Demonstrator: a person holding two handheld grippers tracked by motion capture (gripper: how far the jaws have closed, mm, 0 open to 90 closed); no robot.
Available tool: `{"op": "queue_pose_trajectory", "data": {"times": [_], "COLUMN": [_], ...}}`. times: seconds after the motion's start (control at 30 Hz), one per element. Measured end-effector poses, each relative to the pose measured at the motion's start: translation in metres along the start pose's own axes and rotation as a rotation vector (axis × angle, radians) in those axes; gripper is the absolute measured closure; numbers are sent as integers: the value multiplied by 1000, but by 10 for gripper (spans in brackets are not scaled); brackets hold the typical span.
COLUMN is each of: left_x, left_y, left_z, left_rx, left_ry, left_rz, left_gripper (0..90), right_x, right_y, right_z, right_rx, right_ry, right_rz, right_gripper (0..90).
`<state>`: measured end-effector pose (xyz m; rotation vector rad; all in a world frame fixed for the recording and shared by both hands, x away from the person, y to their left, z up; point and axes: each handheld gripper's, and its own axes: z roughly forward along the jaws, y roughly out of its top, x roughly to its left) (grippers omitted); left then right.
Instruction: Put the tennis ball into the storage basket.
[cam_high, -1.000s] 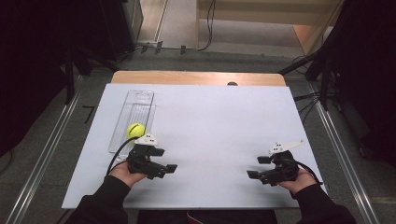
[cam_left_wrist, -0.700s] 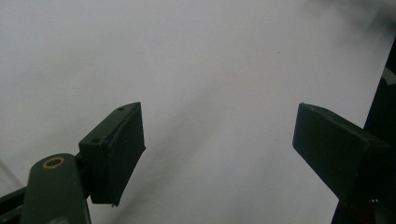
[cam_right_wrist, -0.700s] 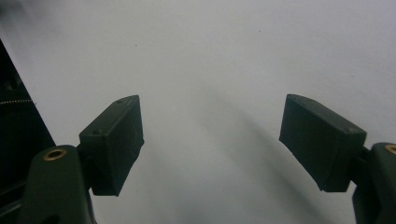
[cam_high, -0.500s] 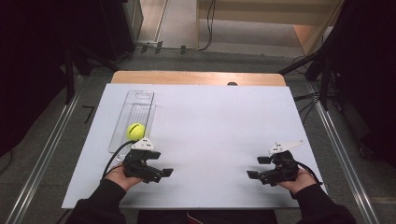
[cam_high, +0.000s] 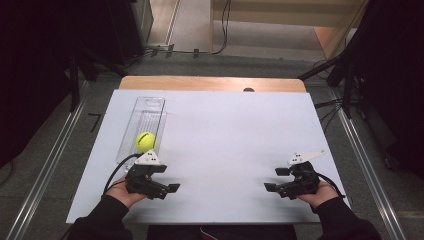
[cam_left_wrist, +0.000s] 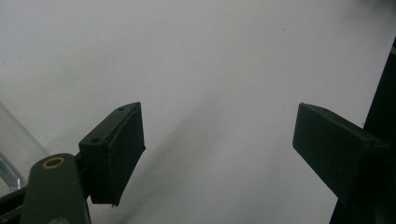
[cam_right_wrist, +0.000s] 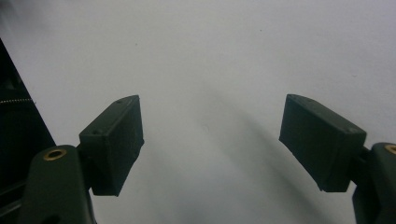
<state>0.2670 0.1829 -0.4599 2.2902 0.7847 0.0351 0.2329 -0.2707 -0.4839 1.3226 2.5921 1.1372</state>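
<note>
A yellow-green tennis ball (cam_high: 145, 141) sits inside a long clear plastic tray (cam_high: 150, 107) on the left side of the white tabletop (cam_high: 235, 135). The ball is in the near part of the tray, the part close to the person.

The left tool (cam_high: 170, 189) is held in the person's left hand (cam_high: 122, 192), near the front edge of the tabletop. It is just in front of the tray's near end and close to the ball, but it does not touch the ball. It lies low and points toward the middle of the tabletop. A grey three-cornered plate sits on top of it. In the left gripper view its two black jaws stand apart with bare white tabletop between them, and a bit of the clear tray (cam_left_wrist: 14, 140) shows at the left edge.

The right tool (cam_high: 275, 180) is held in the person's right hand (cam_high: 315, 192) on the right side of the tabletop, well apart from the ball and the tray. It also points toward the middle. In the right gripper view its jaws stand apart too, with white tabletop between them.

Both sleeves are dark. A strip of brown wood (cam_high: 210, 83) shows past the far edge of the white tabletop, and the grey floor (cam_high: 60, 150) lies around it.
</note>
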Motion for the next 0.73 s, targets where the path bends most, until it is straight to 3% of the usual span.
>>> {"op": "queue_pose_trajectory", "data": {"times": [0.73], "left_x": [0], "left_y": [0], "left_z": [0], "left_rx": [2], "left_ry": [-3], "left_rz": [3], "left_gripper": [172], "right_x": [0], "right_y": [0], "right_z": [0], "right_rx": [1], "right_ry": [1], "right_rz": [-2], "right_gripper": [197]}}
